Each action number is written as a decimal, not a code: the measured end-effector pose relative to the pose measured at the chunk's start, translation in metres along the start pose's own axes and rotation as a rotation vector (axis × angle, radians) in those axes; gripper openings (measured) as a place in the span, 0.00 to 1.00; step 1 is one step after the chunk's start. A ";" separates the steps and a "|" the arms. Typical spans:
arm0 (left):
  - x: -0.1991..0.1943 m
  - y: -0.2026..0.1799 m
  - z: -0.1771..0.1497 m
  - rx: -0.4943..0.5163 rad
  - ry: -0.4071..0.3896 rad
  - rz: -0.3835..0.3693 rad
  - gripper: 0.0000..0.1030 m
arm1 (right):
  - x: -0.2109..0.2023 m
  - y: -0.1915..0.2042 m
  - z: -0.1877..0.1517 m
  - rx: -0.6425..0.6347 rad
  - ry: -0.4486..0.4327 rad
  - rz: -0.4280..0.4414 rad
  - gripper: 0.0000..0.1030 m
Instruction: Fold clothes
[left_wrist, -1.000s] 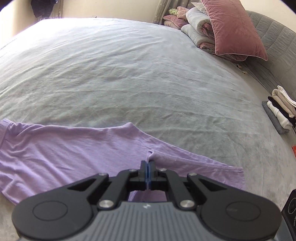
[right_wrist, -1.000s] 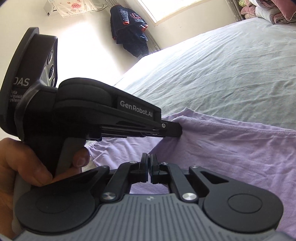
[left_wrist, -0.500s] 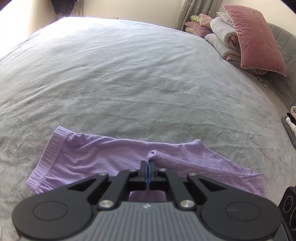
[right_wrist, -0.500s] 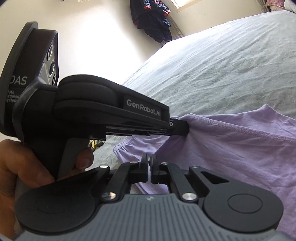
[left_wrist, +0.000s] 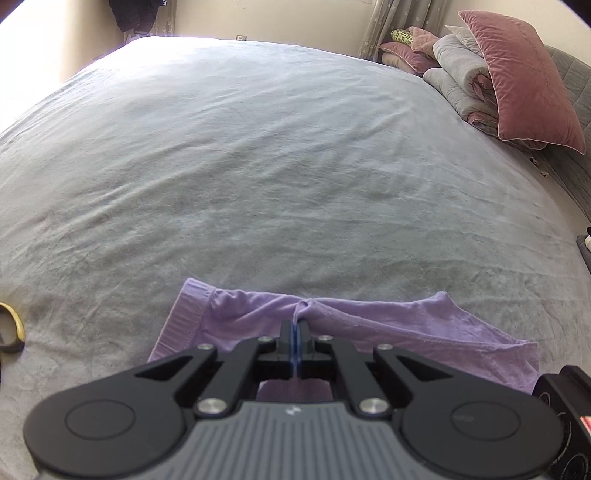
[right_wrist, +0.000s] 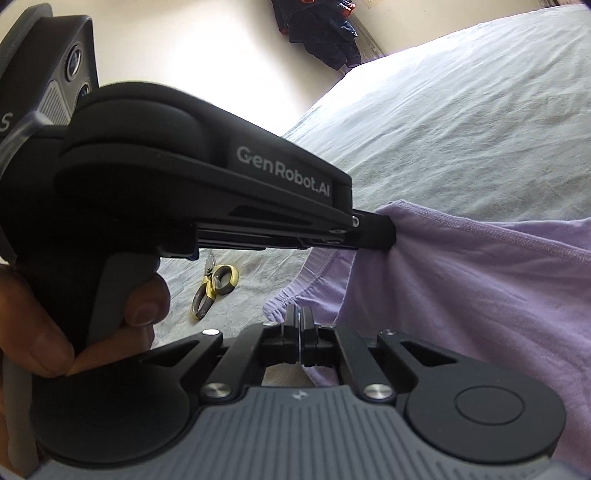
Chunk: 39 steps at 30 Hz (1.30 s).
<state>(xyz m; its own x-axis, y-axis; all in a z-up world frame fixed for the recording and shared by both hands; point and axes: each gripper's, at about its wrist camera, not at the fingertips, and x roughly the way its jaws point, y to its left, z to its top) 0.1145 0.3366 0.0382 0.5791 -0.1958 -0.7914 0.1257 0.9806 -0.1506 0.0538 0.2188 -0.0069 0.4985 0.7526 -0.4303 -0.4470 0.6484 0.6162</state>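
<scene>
A lilac garment (left_wrist: 369, 325) lies at the near edge of the grey bed (left_wrist: 258, 166). My left gripper (left_wrist: 295, 326) is shut on a bunched fold of its upper edge and holds it lifted. In the right wrist view the garment (right_wrist: 480, 295) hangs from the left gripper's fingers (right_wrist: 376, 232), which cross the frame from the left. My right gripper (right_wrist: 300, 314) is shut, its tips against the cloth's lower edge; whether cloth is pinched between them is unclear.
Pink and grey pillows and a rolled quilt (left_wrist: 509, 77) are stacked at the far right by the headboard. Yellow-handled scissors (right_wrist: 214, 288) lie on the bed to the left, also at the left wrist view's edge (left_wrist: 11, 328). Dark clothes (right_wrist: 321, 29) hang on the far wall.
Both grippers have pulled the garment back and up. Less of it lies spread on the bed, and its hemmed left edge has slid toward the middle. The scissors have come into view.
</scene>
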 end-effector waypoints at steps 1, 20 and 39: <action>0.001 0.004 0.001 -0.004 0.003 0.007 0.01 | 0.003 0.002 0.000 0.003 0.004 0.007 0.02; -0.003 0.077 -0.025 -0.329 -0.061 -0.030 0.23 | -0.044 -0.029 0.006 -0.068 0.036 -0.054 0.13; -0.011 0.076 -0.115 -0.792 -0.173 -0.264 0.34 | -0.036 -0.013 -0.005 -0.354 0.053 -0.090 0.29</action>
<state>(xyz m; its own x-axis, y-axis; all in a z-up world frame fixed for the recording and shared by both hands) 0.0249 0.4147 -0.0329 0.7328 -0.3550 -0.5804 -0.2896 0.6092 -0.7383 0.0381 0.1833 -0.0026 0.5127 0.6894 -0.5118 -0.6371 0.7050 0.3115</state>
